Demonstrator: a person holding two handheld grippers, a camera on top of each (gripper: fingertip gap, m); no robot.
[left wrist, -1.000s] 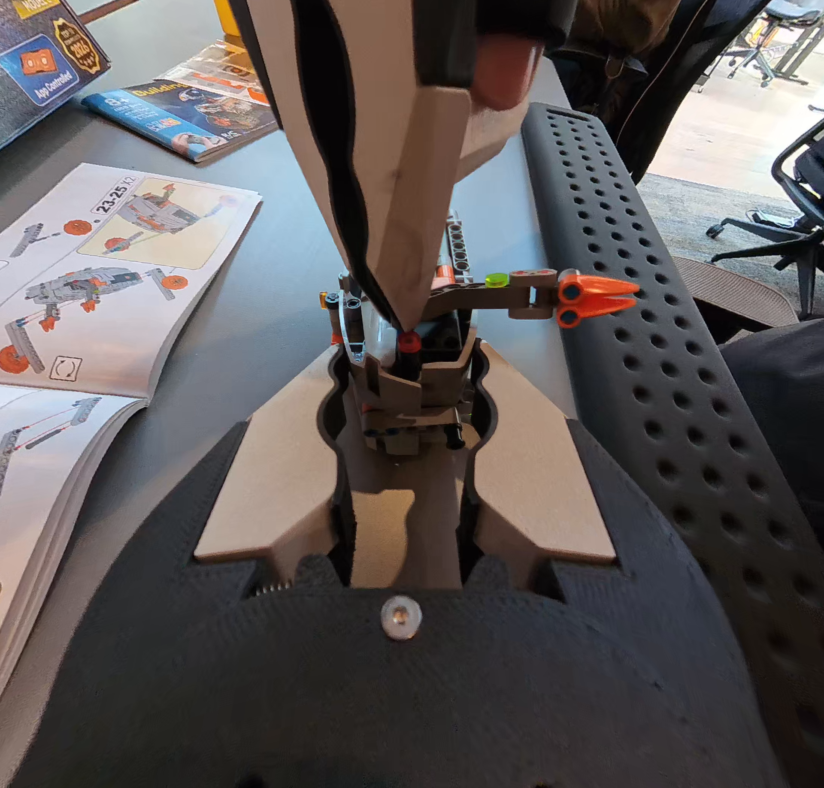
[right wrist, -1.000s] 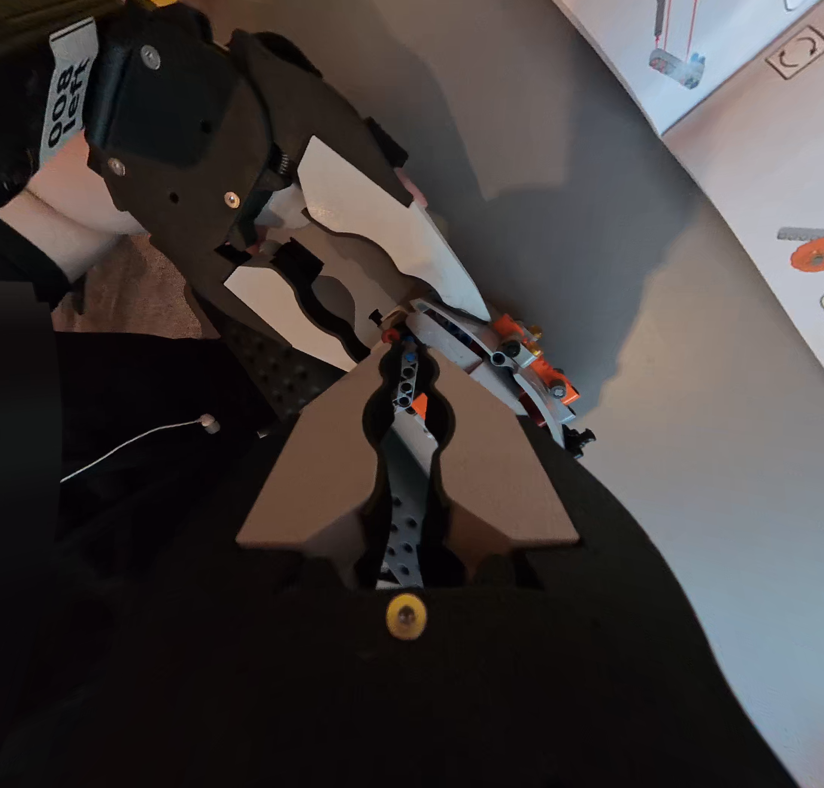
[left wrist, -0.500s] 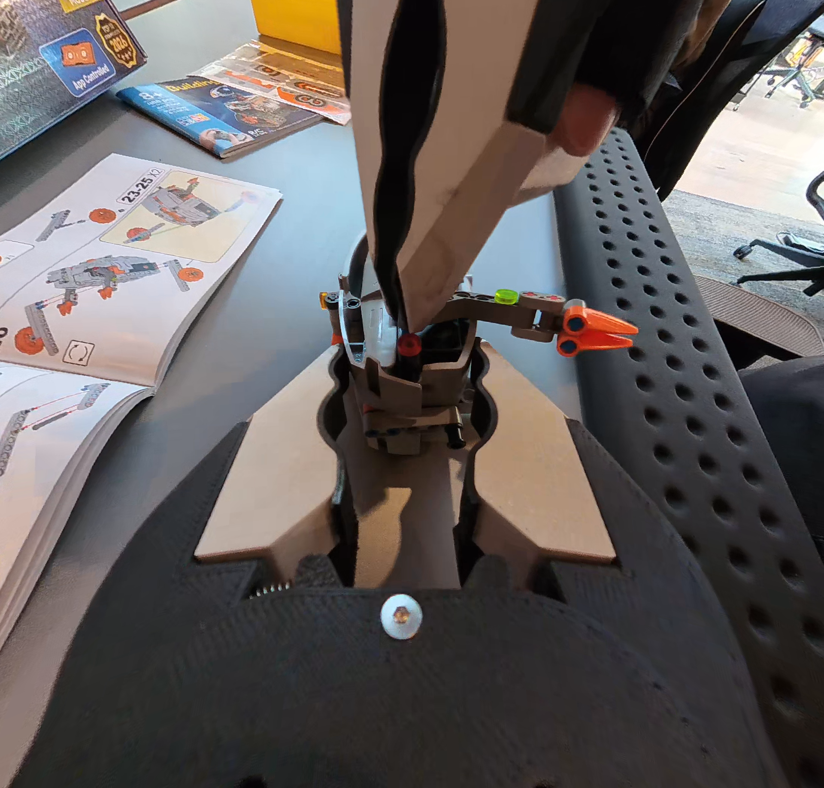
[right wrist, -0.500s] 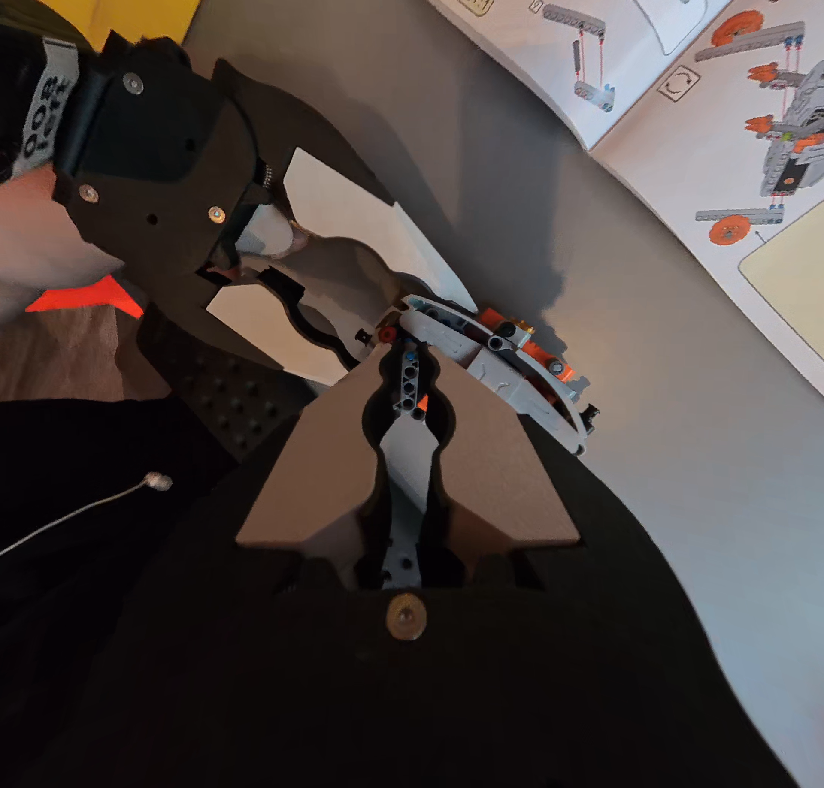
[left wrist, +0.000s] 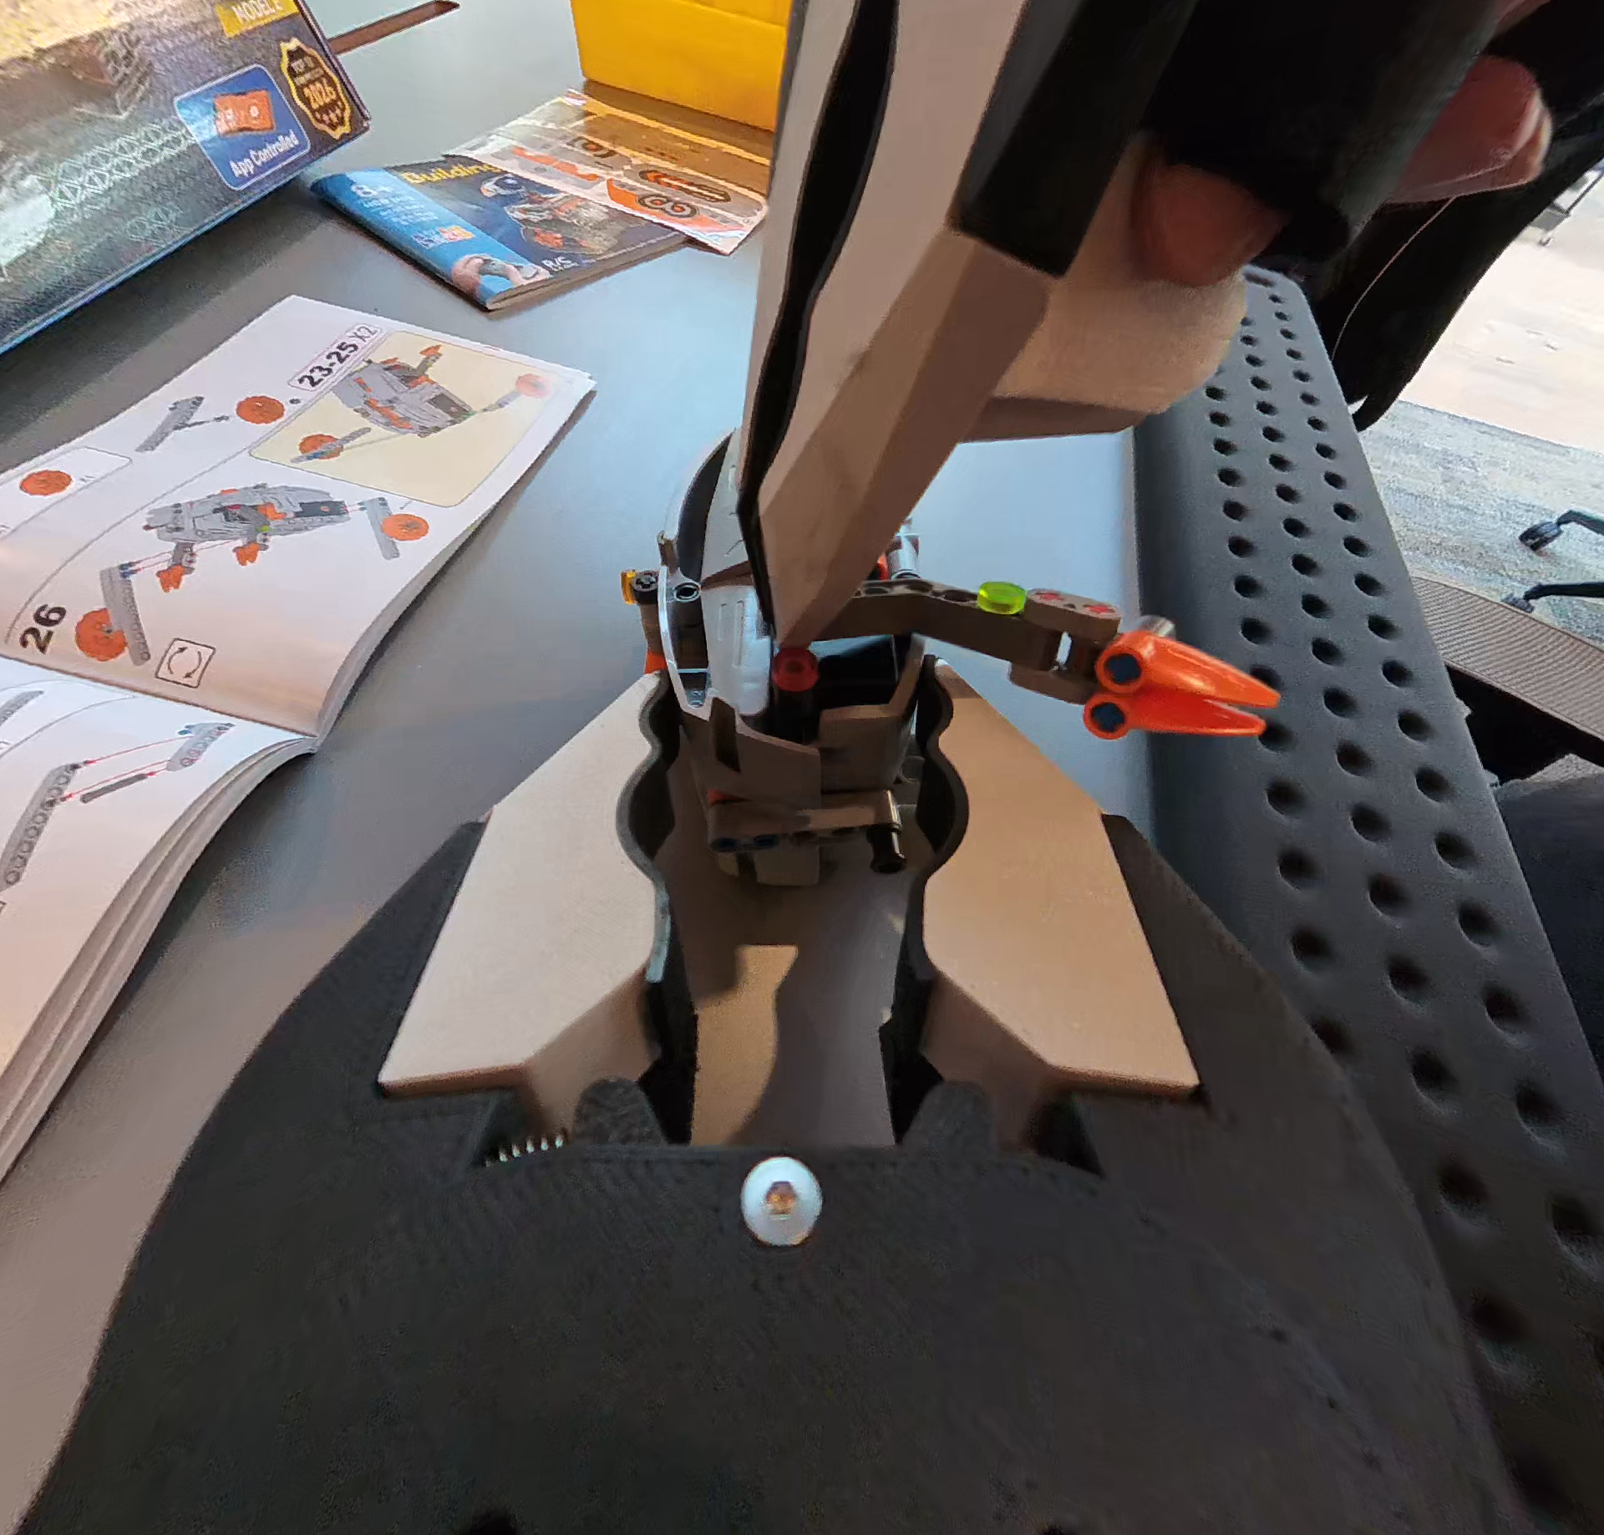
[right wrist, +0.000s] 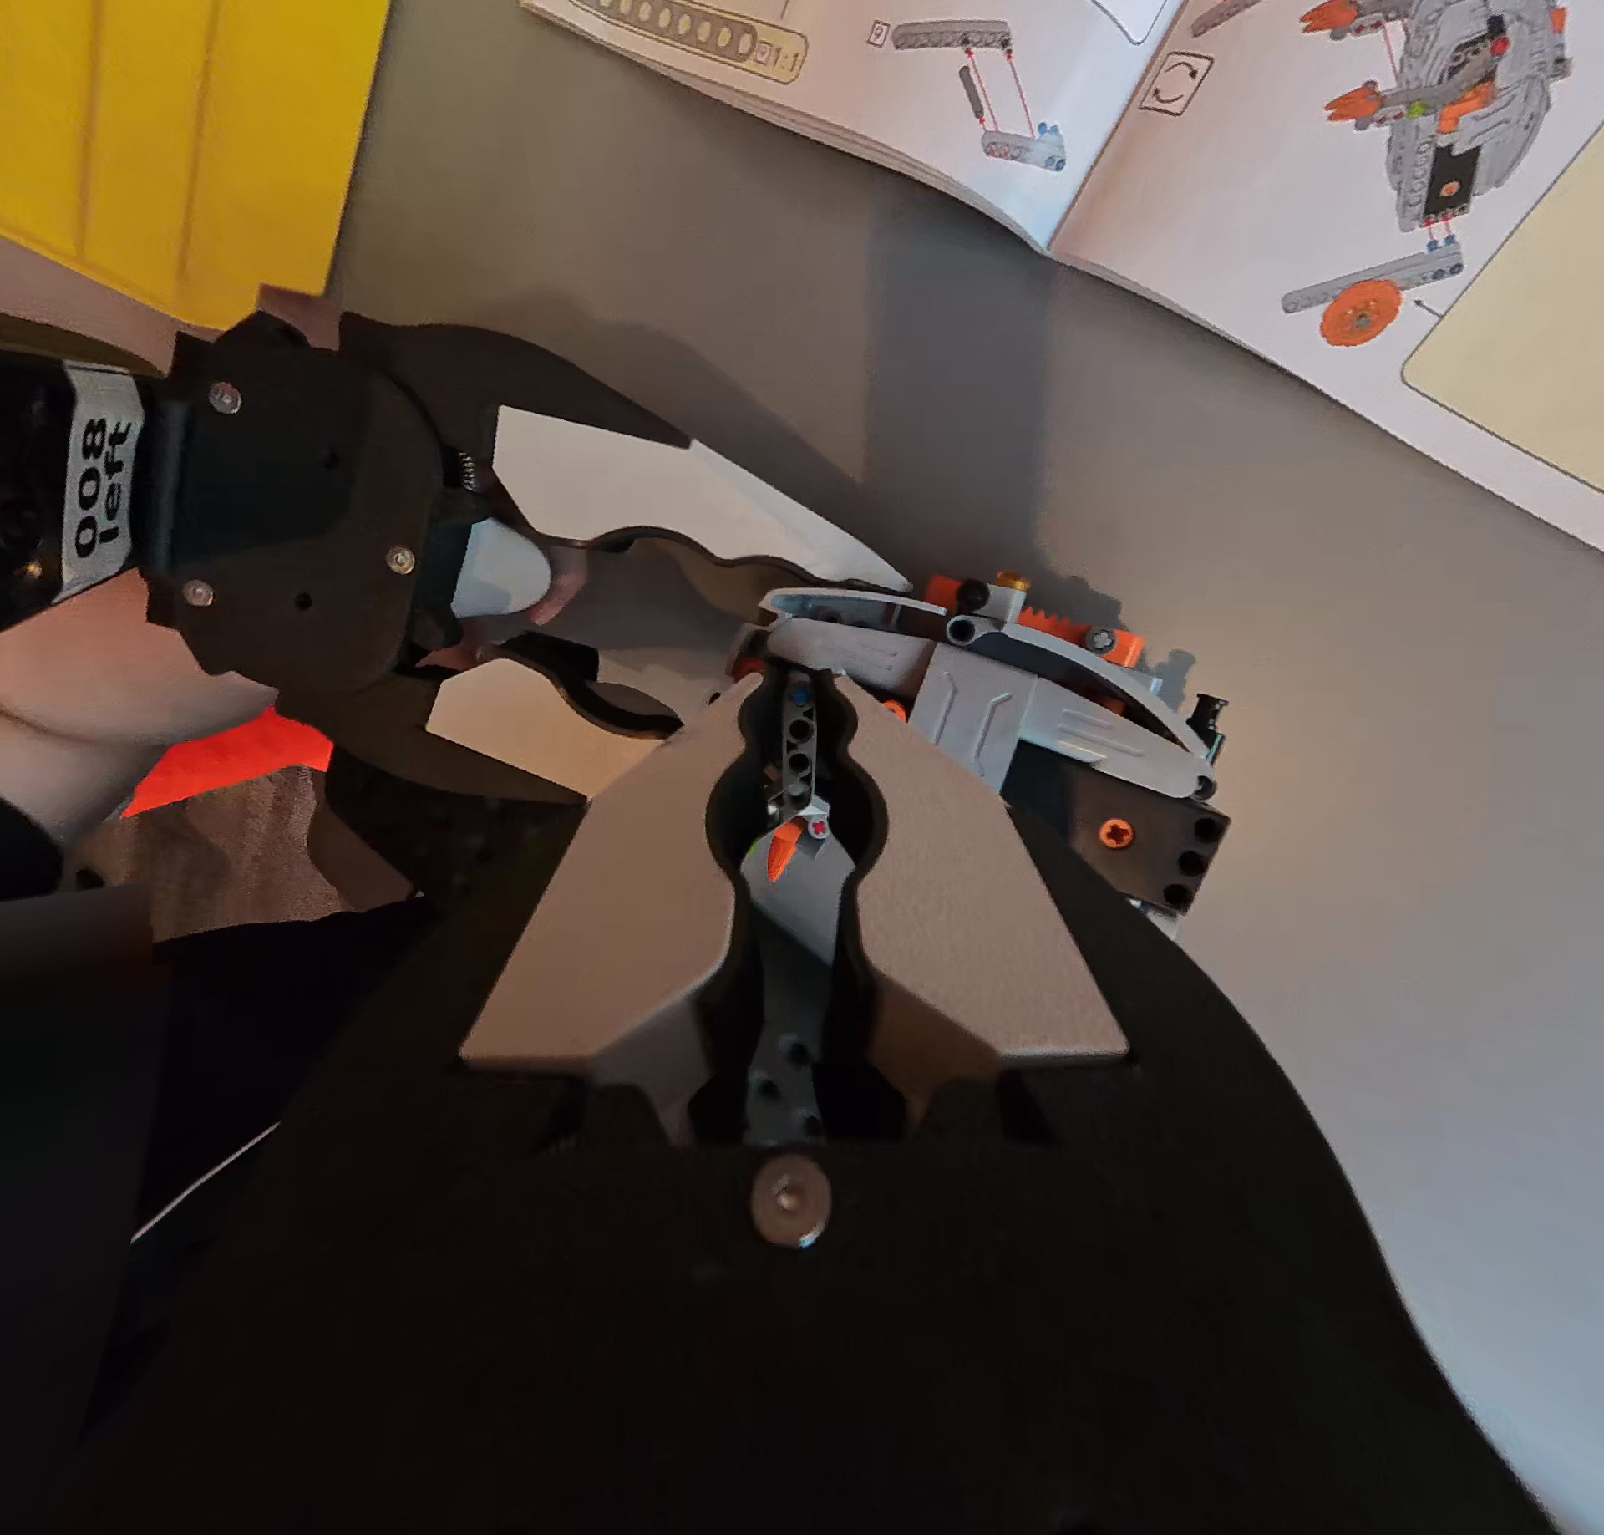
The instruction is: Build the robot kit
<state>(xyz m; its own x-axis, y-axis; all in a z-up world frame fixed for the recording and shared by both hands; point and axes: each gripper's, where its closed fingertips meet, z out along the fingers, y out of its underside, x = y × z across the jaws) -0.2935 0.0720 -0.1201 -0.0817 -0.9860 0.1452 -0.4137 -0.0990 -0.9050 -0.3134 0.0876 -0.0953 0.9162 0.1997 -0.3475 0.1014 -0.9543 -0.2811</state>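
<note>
A grey brick model (left wrist: 781,764) with orange parts is clamped between the fingers of my left gripper (left wrist: 794,712), just above the grey table (left wrist: 486,712). An arm of the model ends in two orange claws (left wrist: 1172,695) and sticks out to the right. My right gripper (left wrist: 772,625) comes down from above, shut, with its tips on the model's top beside a red pin (left wrist: 794,669). In the right wrist view the right gripper (right wrist: 794,686) points down at the model (right wrist: 981,695), and the left gripper (right wrist: 781,647) holds it from the left. The model's holed beam shows through the gap between the fingers.
An open instruction booklet (left wrist: 260,521) lies left of the model and also shows in the right wrist view (right wrist: 1302,148). A yellow box (left wrist: 686,17), a thin blue booklet (left wrist: 521,217) and a dark printed box (left wrist: 130,104) lie farther back. A black perforated chair back (left wrist: 1345,712) runs along the right. Left and right tips are no more than a few centimetres apart.
The right gripper has swung from leaning left to leaning right over the model, tips staying at the red pin. The left gripper and model turned, bringing the yellow box and more booklet into view.
</note>
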